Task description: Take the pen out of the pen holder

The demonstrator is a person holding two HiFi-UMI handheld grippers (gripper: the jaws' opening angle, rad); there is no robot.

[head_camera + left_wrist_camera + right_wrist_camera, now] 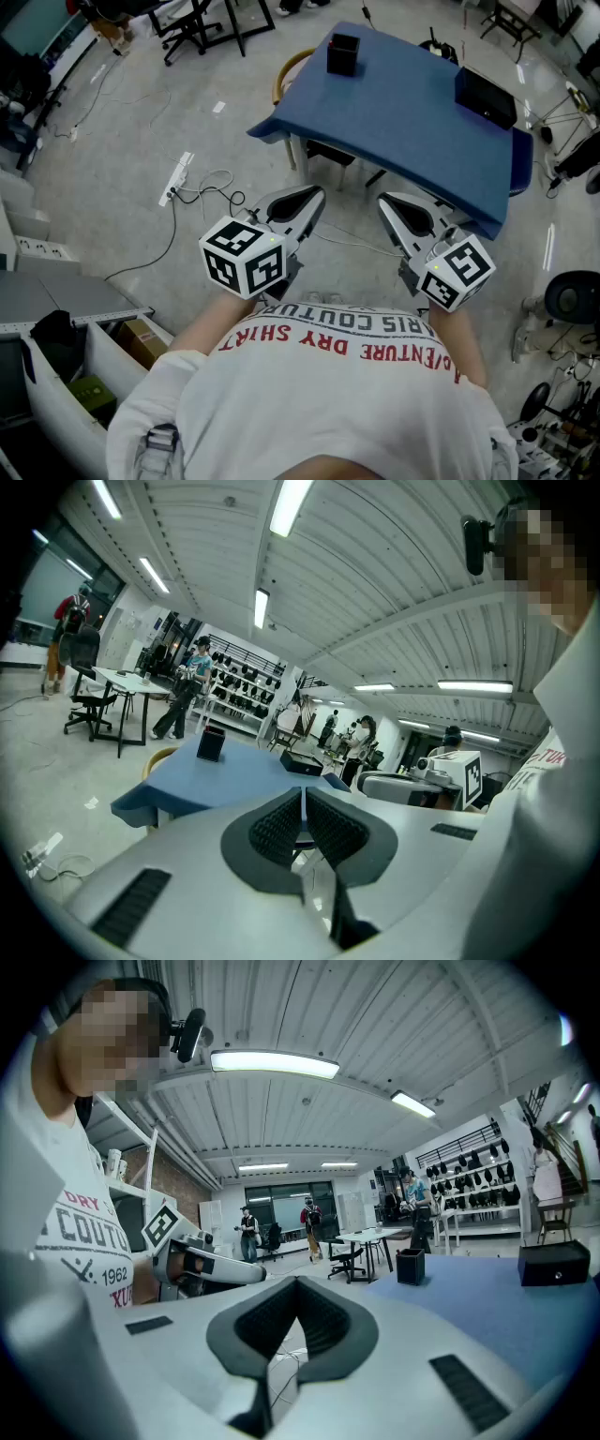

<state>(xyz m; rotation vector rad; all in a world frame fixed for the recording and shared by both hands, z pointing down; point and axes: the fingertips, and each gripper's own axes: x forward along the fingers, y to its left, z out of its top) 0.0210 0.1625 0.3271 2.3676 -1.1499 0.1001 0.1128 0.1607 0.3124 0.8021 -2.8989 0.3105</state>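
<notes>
**Fig. — Pen holder on table; both grippers closed, held short of it**

Black pen holder (343,53) stands upright near the far-left corner of the blue table (412,112). The pen itself is too small to make out. Black box (485,97) sits at the table's far-right side, well apart from the holder. L gripper (314,195) & R gripper (386,200) are side by side near the person's chest, short of the table's near edge, pointing toward it. Each has jaws together w/ nothing between. Power strip (176,178) lies on the floor, left of the table.
</notes>
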